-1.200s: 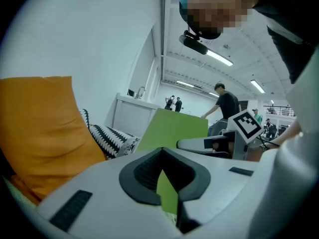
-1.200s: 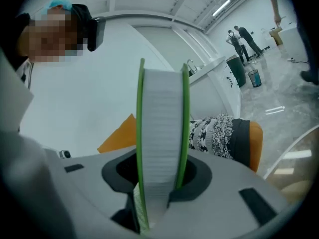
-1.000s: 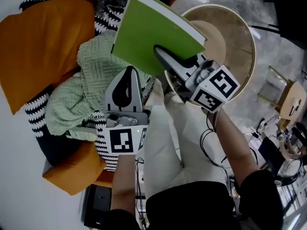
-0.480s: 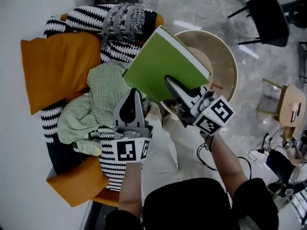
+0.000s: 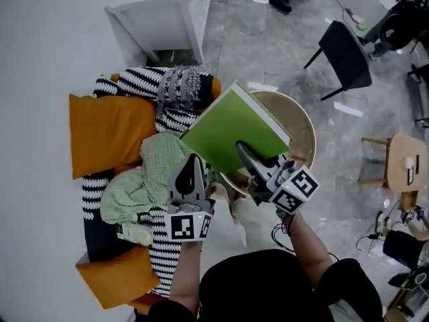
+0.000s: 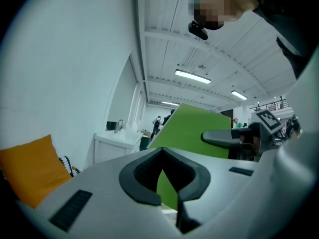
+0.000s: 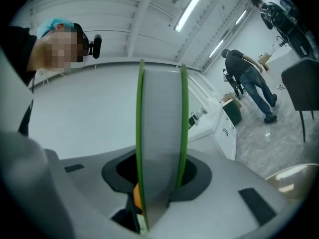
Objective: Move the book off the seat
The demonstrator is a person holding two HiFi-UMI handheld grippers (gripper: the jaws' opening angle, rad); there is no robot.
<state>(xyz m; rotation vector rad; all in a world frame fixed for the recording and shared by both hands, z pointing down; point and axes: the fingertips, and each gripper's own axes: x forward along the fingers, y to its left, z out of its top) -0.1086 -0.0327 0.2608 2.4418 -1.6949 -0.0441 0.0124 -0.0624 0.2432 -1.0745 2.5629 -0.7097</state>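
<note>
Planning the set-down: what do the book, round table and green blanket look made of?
Book: paper pages between smooth matte green covers, likely card; pale page edges show.
Table: light wood or veneer, slight sheen, raised rim.
Blanket: soft knit, ribbed pattern, folds limply; fibre unclear.

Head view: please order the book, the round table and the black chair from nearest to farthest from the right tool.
1. The book, clamped in the right tool.
2. The round table, just under the book.
3. The black chair, far off at upper right.
</note>
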